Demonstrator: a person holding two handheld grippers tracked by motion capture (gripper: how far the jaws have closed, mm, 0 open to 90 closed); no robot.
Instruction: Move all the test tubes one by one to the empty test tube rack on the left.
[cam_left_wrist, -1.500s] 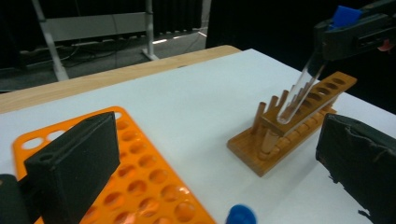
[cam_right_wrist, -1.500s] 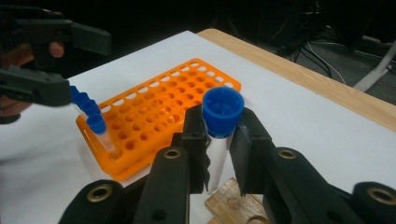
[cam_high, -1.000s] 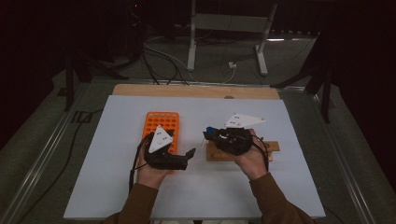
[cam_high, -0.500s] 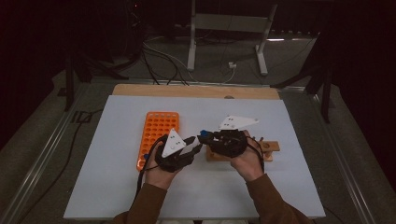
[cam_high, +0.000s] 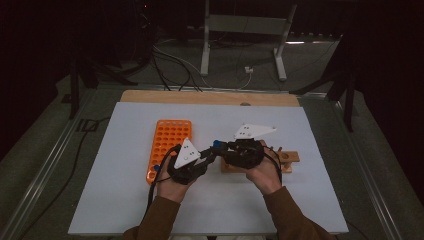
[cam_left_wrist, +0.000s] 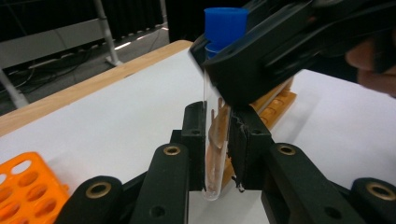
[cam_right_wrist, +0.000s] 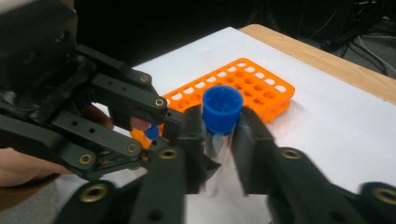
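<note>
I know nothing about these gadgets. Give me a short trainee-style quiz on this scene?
1. True or false: both grippers clamp the same clear plastic test tube with a blue cap.
2. Which gripper grips nearer the cap: A) left gripper B) right gripper?
3. What colour is the perforated plastic tube rack on the white table?

Key: 1 true; 2 B, the left one holds the tube's lower end; 3 orange.

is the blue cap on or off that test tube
On. The blue cap sits on top of the clear test tube, which stands upright between both grippers' jaws.
</note>
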